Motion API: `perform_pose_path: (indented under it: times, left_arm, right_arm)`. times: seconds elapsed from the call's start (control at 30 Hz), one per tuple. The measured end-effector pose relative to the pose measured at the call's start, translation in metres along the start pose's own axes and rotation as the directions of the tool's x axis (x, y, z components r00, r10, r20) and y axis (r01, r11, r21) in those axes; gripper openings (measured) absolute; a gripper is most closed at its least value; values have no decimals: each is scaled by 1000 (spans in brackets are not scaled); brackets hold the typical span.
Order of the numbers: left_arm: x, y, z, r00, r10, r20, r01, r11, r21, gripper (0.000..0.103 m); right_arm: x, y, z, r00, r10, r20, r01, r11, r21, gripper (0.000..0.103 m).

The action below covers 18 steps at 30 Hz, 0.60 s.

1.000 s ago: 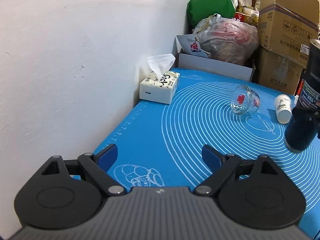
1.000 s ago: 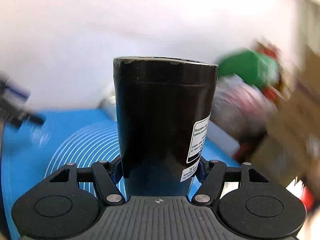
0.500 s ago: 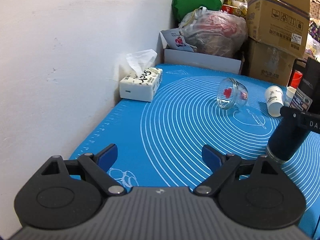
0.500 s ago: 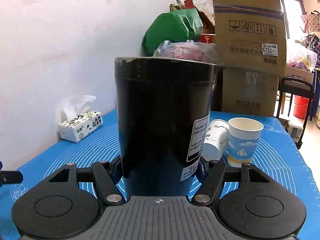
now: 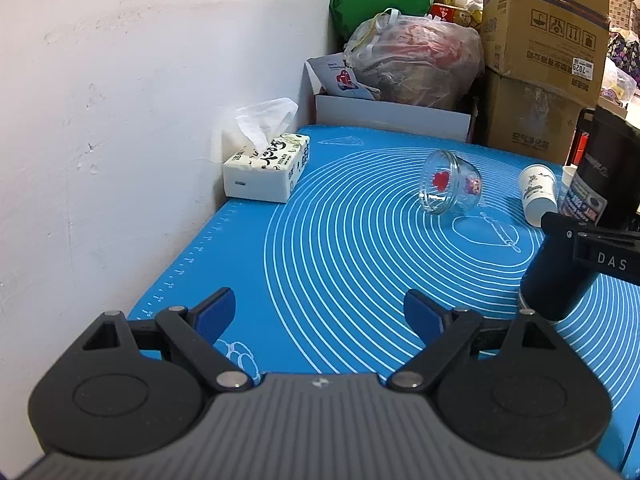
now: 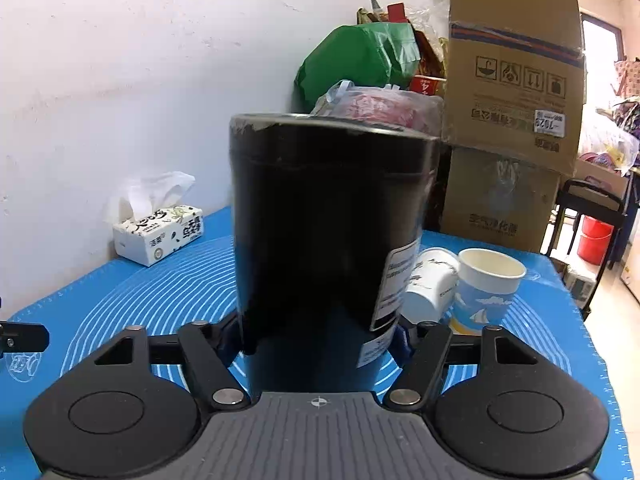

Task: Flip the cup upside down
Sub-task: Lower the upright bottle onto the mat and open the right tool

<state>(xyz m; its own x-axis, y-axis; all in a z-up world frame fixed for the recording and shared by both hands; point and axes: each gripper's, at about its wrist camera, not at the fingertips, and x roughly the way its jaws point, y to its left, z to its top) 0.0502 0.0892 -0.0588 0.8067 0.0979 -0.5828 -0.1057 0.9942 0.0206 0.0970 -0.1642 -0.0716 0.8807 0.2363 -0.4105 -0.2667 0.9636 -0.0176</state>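
**A:** Right gripper (image 6: 318, 340) status?

**B:** Clamped on the tall black cylindrical tumbler with a white label (image 6: 332, 240). Blue pads press its lower body from both sides. The tumbler stands roughly vertical, wide end up, narrow end down at the blue silicone mat with white concentric rings (image 6: 180, 280).

**A:** Touching the mat?

**B:** Left wrist view shows the tumbler (image 5: 560, 276) with its bottom end at the mat (image 5: 340, 240), leaning slightly. Can't confirm contact from either view.

**A:** Left gripper (image 5: 320, 312)?

**B:** Jaws spread wide, nothing between them. It hovers low over the mat's near-left part. The tumbler sits ahead and to its right, just past its right finger.

**A:** What else is around?

**B:** Ahead of the left gripper, right of centre: a clear glass jar with red heart prints (image 5: 450, 188), lying on its side. Ahead-left against the white wall: a white tissue box with black lettering (image 5: 268, 172), tissue sticking out.

**A:** And near the right gripper?

**B:** Just past the tumbler on its right: a white paper cup (image 6: 432, 284) tipped over, touching an upright blue-and-white paper cup with a sailboat print (image 6: 486, 292). Beyond the mat: stacked brown cardboard boxes (image 6: 516, 128), a green bag (image 6: 356, 60), and a clear plastic bag with red contents (image 5: 416, 60).
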Motion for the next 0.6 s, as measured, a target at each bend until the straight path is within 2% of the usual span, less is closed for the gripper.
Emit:
perform_pose_path:
  times: [0.07,0.2,0.37,0.6]
  left_arm:
    - [-1,-1,1,1000,-5,3,5,1000,6,91]
    - [-5,-5,2,1000,-8,7,8,1000,9,94]
    - [-13,-11,2,1000,-11,14,11,1000,19,94]
    - [-33,-26,0,999,-37,22,36,998,49,94]
  right_arm:
    - [-2,0,1,1000,-3,4,3,1000,4,80]
    - [-9,7,0,1000,-22,15,22,1000,-5,100]
    - [-25,8,1,999,-27,35,28,1000,-9,103]
    - [-66,-8,-6,999,-49,-17,50,996,79,103]
